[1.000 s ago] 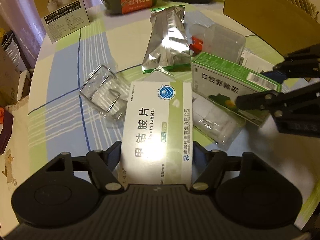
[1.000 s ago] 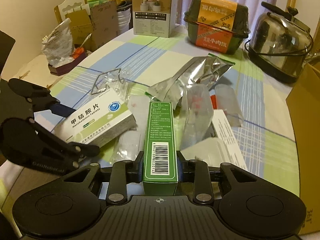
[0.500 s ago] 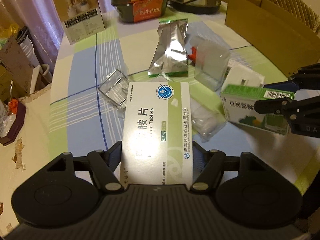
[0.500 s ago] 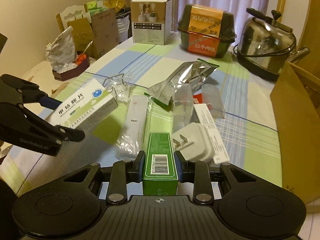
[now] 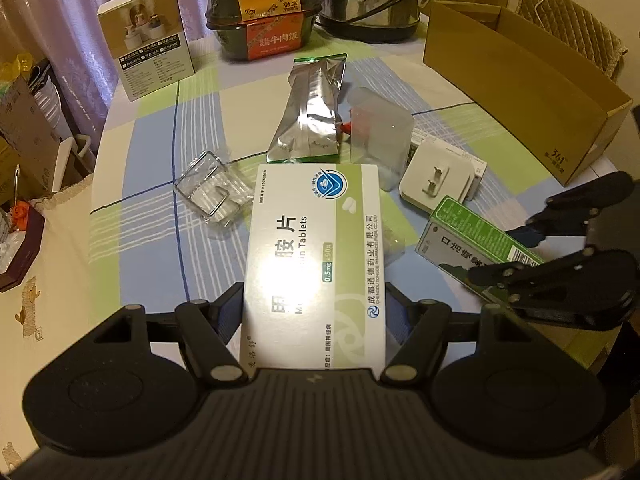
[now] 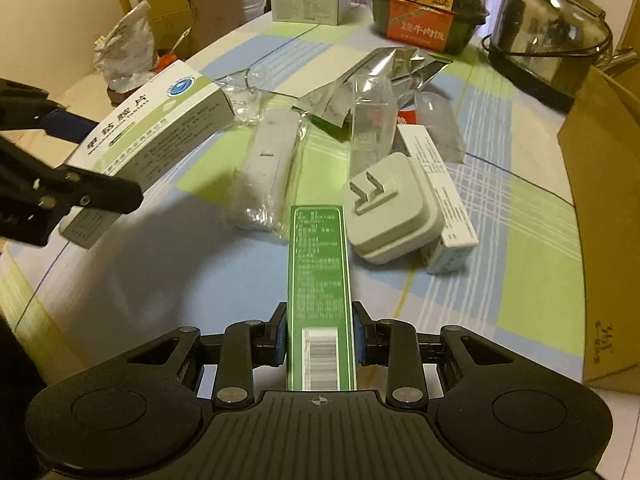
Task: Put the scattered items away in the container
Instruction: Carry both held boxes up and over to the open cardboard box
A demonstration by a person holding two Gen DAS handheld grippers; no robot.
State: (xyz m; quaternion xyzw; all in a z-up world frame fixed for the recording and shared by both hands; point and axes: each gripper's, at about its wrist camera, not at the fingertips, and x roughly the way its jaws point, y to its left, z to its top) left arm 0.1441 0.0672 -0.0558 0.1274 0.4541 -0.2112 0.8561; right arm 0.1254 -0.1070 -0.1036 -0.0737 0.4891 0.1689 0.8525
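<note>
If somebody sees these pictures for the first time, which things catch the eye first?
First, the white and green tablet box gripped by the left gripper, held above the checked tablecloth. Next, the narrow green carton clamped in the right gripper. Then the open brown cardboard box at the table's right edge.

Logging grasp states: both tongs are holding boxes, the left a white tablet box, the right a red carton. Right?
Not quite. The right tongs hold a green carton, not red, as the right wrist view shows. The left tongs do hold the white tablet box.
</note>
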